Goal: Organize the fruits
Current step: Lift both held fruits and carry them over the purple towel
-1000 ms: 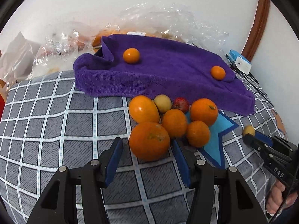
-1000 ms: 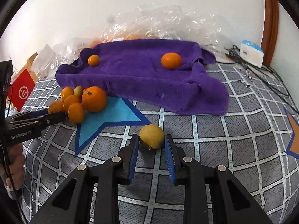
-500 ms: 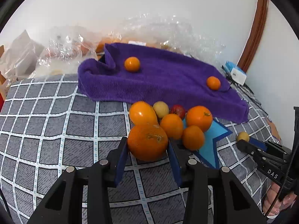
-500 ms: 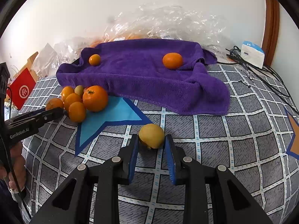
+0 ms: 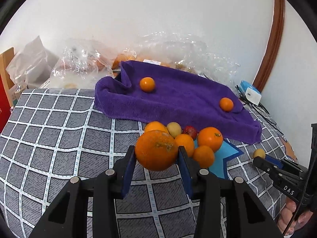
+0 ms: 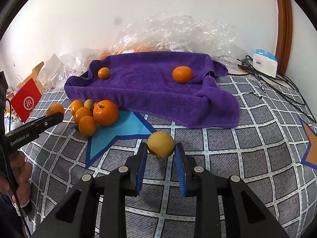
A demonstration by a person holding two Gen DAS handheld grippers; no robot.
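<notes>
Red bag, white box

I'm looking at a plain white wall behind everything, evenly lit, with one small dark smudge on it. At the right edge a curved brown wooden frame runs up the wall. The surface in front of me wears a grey cover with a white grid, and blue and orange star patches are sewn into it. Along its far edge, crumpled clear plastic bags pile against the wall. At the far right corner sit a white and blue box and black cables trailing over the cover. Past the left edge stands a red paper bag, with pale bags behind it.
</notes>
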